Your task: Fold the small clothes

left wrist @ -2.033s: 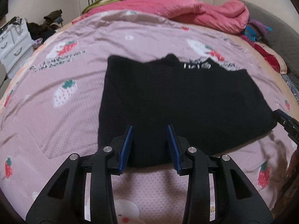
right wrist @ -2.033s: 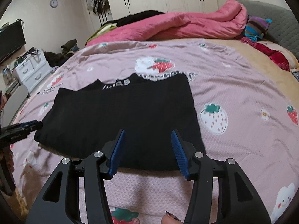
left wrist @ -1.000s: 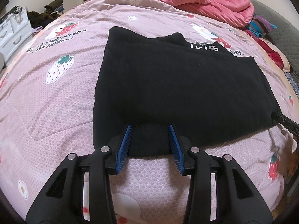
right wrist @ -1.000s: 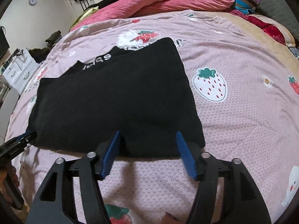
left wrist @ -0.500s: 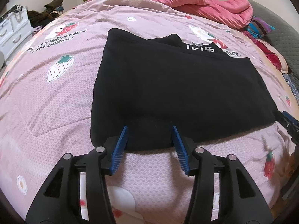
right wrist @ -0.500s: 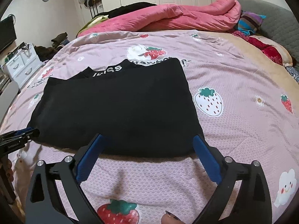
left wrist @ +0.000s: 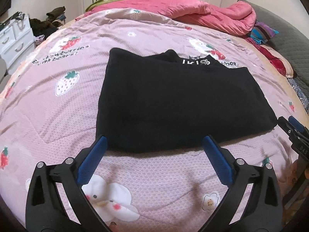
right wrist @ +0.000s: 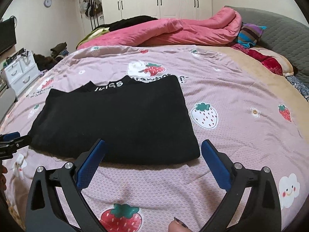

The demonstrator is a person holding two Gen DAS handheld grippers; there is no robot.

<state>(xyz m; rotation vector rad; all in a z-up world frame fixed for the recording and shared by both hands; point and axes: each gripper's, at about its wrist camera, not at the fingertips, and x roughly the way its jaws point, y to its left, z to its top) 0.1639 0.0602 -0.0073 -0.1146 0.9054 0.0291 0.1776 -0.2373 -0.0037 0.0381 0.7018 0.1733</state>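
Both grippers, left and right, hang spread wide at six o'clock of the folded black garment, apparently released, poised for another fold.

Black claw, blue pads

2 wrist fisheye views, both low over the bed and facing its far end.

The left wrist view looks forward between the fingers of the left gripper, near the left part of the black garment; the right gripper enters at its right edge. The right wrist view looks forward along the right gripper, near the garment's right part, with the left gripper at its left edge. Both share the garment, the strawberry-print bedspread, the pink quilt and the white drawers.
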